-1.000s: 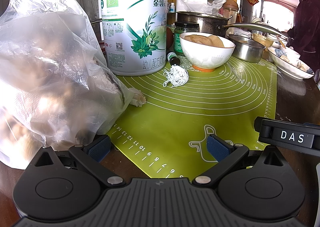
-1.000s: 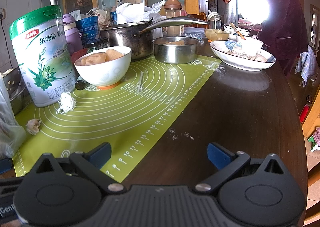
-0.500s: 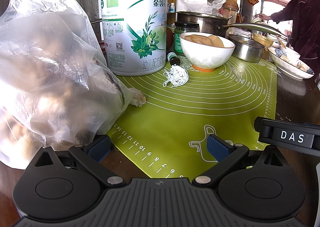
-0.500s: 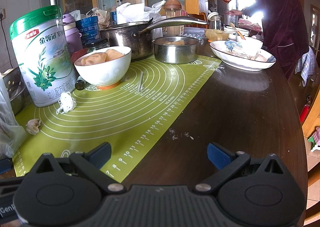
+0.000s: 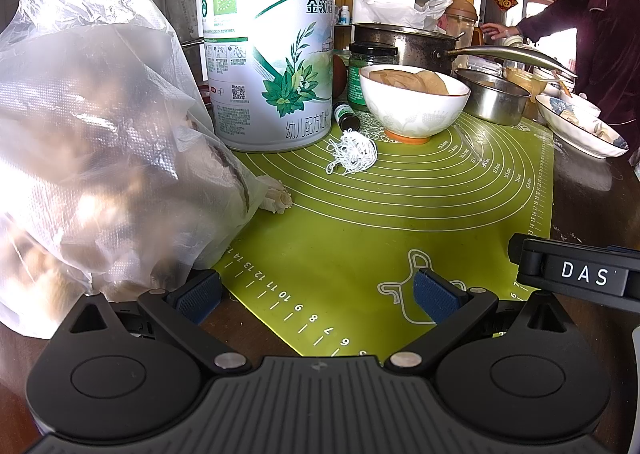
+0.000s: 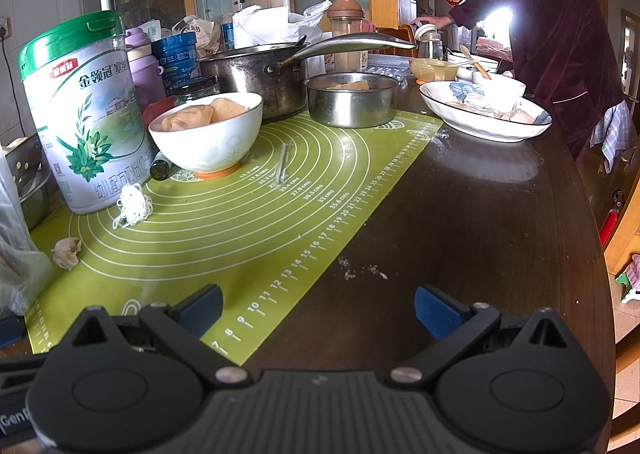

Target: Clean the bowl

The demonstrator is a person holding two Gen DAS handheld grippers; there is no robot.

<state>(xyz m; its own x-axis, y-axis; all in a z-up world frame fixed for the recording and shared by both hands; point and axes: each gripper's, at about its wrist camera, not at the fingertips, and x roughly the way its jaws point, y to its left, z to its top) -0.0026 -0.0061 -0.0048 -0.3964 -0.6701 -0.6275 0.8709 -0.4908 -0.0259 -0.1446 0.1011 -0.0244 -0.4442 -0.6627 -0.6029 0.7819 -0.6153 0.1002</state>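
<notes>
Both tools sit low at the near table edge, jaws spread wide, nothing held: left tool (image 5: pixel 316 294) beside the plastic bag (image 5: pixel 100 133), right tool (image 6: pixel 318 310) over the green mat (image 6: pixel 248 221) border. White bowl (image 6: pixel 208 133), with brownish stuff inside, stands on the mat well ahead, just beside the tall green-lidded can (image 6: pixel 84 113) and a small dark bottle (image 6: pixel 162 169). Risk: reaching in could knock the can or bottle; a rim-only grip may tip the bowl and spill the contents.
</notes>
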